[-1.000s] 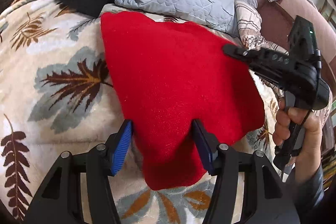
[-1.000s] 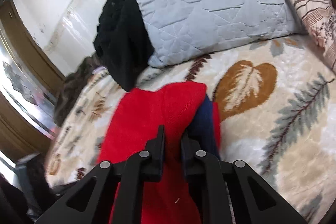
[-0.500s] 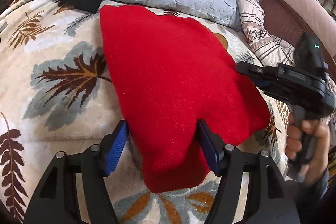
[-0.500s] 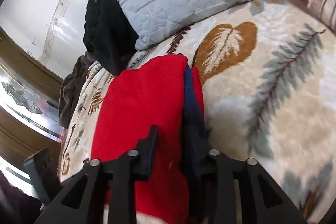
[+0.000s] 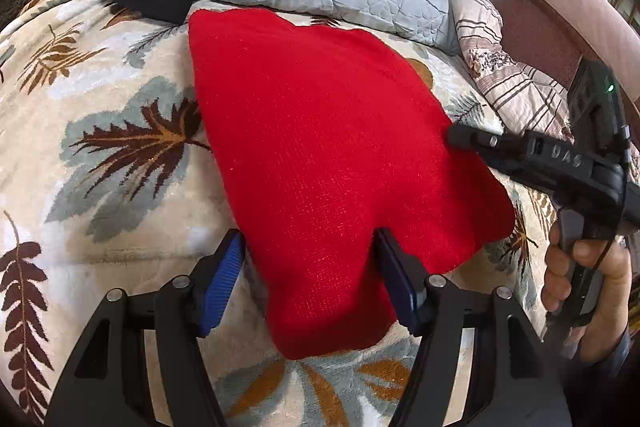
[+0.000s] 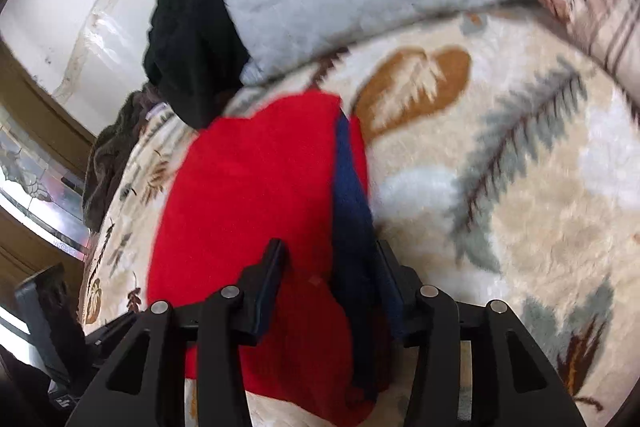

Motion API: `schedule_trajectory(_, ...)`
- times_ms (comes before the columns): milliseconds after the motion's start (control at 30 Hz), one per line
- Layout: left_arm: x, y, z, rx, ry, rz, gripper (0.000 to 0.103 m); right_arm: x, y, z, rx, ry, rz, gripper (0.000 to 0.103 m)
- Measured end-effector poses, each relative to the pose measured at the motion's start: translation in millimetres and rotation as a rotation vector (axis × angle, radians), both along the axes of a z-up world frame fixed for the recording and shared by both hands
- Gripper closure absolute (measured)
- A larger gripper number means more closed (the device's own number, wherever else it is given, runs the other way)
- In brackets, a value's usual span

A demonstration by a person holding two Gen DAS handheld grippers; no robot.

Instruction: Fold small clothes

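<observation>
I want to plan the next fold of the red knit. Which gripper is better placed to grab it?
Probably the left gripper: its open fingers straddle the near end of the red garment. The right gripper, also open, sits at the side edge.

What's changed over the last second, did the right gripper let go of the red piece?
Yes. The right gripper, pinched shut on the red garment a second ago, has opened and drawn back toward the garment's right edge. The left gripper stays open, straddling the near end. The garment lies flat on the leaf-print blanket, unmoved.
</observation>
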State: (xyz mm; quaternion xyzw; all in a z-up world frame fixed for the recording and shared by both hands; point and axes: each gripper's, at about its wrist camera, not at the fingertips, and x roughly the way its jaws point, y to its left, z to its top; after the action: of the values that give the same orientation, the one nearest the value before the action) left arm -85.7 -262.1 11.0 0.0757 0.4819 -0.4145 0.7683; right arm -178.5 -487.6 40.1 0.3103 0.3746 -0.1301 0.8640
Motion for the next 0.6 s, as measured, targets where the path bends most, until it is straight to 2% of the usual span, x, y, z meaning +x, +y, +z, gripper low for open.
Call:
schedule_trajectory(133, 1, 1, 2, -0.015, 0.013, 0.007, 0.037, 20, -12, 4, 0.029, -0.02, -0.005, 0.056)
schedule_trajectory(300, 10, 13, 25, -0.108, -0.006, 0.049, 0.038, 51, -45, 3, 0.108, -0.042, -0.034, 0.056)
schedule_trajectory(467, 42, 3, 26, -0.094, 0.011, 0.108, 0.038, 81, -57, -10, 0.165, -0.032, -0.008, 0.058)
schedule_trajectory(533, 53, -6, 21, -0.091, 0.041, 0.119, 0.038, 85, -54, -12, 0.15, -0.04, 0.002, 0.066)
schedule_trajectory(567, 56, -11, 19, -0.082, 0.048, 0.119, 0.038, 86, -52, -11, 0.121, -0.042, 0.011, 0.086)
schedule_trajectory(600, 57, -16, 16, -0.061, 0.04, 0.122, 0.037, 89, -49, -7, 0.071, -0.037, 0.022, 0.095)
